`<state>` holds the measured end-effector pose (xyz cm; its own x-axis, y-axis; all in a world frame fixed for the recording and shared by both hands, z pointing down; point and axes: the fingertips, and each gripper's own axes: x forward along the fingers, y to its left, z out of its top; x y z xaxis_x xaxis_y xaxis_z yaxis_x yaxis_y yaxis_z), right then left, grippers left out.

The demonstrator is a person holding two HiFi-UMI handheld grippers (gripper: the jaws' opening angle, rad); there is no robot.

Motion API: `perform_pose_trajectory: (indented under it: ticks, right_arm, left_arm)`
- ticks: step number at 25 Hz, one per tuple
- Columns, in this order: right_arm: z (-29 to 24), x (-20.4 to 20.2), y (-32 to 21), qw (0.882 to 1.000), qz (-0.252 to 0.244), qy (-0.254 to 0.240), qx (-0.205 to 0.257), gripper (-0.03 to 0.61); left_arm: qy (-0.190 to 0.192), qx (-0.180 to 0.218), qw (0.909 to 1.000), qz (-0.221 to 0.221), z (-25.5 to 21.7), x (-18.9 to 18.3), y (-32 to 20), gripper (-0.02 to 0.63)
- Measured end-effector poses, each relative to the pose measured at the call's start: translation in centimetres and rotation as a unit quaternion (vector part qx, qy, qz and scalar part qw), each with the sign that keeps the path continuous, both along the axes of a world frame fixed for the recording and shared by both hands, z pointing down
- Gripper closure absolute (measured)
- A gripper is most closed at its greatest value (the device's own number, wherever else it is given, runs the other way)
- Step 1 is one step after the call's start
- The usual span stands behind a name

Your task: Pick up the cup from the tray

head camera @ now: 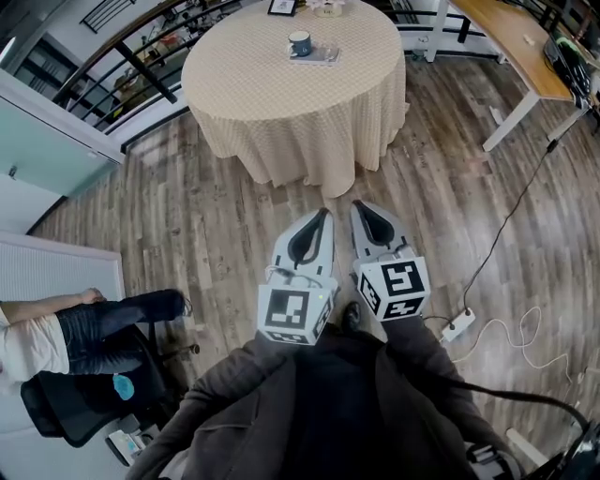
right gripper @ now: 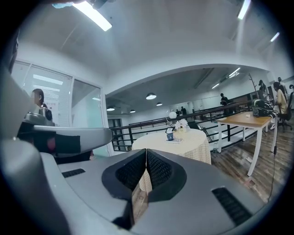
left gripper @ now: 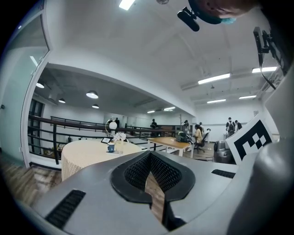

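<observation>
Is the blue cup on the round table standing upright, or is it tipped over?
Upright. The cup stands on the tray with its open rim facing up, and its side is vertical in both gripper views.

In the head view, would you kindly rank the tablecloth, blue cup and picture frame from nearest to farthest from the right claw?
1. Tablecloth, just ahead of the right claw.
2. Blue cup, on the tabletop.
3. Picture frame, at the far edge.
</observation>
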<state>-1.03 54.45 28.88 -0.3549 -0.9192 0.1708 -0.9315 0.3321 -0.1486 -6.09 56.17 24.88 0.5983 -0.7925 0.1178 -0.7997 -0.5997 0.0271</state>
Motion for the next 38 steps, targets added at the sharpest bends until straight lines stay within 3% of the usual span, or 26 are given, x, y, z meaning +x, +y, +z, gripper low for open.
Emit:
perform_pose_trajectory:
  ticks: [9, 22, 38]
  right_arm:
    - [0.6, 0.1, -7.6, 1.0, 0.013, -0.007, 0.005, 0.571]
    - [-1.5, -4.3, -23.8, 0.999, 0.035, 0.038, -0.002, 0.571]
    - [-1.7, -1.6, -30.9, 0.996, 0.076, 0.048, 0.002, 0.571]
  left_arm:
    - [0.016, -0.025, 0.9995, 0.014, 2.2, 0.0, -8.2, 0.609]
    - [0.047, -0.004, 0.9985, 0.028, -0.8, -4.8, -24.8, 0.609]
    - [0.045, -0.017, 0.9969, 0.063, 0.3, -2.5, -32.0, 0.609]
